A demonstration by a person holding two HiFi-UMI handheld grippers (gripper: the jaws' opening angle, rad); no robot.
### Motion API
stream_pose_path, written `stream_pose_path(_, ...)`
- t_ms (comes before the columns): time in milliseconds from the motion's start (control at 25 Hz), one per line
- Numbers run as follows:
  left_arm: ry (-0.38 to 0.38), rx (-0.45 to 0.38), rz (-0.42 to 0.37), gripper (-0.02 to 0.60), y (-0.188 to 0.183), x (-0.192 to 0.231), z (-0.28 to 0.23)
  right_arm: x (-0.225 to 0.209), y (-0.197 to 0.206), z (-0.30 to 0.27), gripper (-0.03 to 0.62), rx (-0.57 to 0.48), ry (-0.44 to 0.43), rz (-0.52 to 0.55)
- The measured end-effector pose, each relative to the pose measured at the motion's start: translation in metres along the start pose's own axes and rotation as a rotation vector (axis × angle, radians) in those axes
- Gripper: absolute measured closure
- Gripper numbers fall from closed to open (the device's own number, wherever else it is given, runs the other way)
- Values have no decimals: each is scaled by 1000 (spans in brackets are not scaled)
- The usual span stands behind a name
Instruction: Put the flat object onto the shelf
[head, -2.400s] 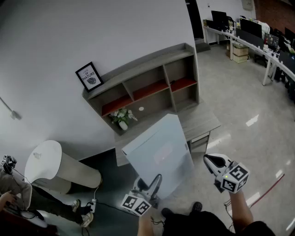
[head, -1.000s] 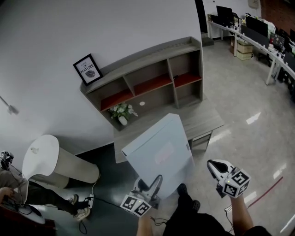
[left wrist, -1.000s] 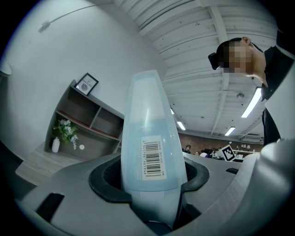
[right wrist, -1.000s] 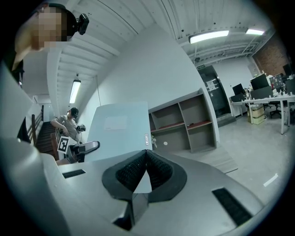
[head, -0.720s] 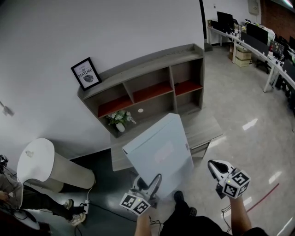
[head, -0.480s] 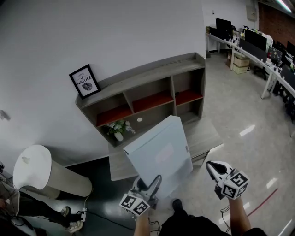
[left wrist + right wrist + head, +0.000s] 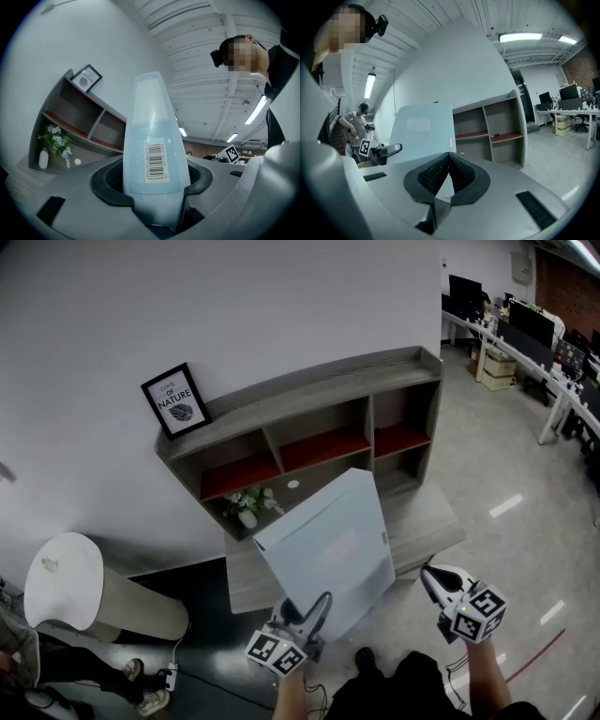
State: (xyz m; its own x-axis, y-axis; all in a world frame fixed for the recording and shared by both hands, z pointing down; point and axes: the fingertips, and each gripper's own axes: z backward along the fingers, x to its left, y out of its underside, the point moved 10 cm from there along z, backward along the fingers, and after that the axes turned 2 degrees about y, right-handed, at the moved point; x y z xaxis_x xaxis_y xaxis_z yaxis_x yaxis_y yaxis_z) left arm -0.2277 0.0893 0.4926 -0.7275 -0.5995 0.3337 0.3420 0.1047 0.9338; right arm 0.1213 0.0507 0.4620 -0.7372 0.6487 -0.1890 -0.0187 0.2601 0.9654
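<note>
Your left gripper (image 7: 305, 608) is clamped on the pale-blue flat case (image 7: 328, 540), tilted up in front of the shelf unit (image 7: 300, 395). Right gripper (image 7: 427, 576): jaws together, nothing btwn.

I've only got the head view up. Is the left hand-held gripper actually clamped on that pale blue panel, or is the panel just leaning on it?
Observer: Clamped. The left gripper view shows the left hand-held gripper pressed shut on the edge of the flat case, just below a barcode label.
Operator: And the right one, is it holding anything?
Observer: No. In the right gripper view the right hand-held gripper has its jaw tips together with nothing between them. The flat case stands apart from it, ahead and to the left.
</note>
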Motion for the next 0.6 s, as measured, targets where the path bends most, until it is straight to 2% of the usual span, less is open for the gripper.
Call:
stream_pose_path(360,-68,-9,3,313,-5,18,-2,-18,-6,-38,582,23,-69,2)
stream_pose_path(600,-131,-50,9,313,-8,17,-20,-54,-17,-62,582,26,-139,5)
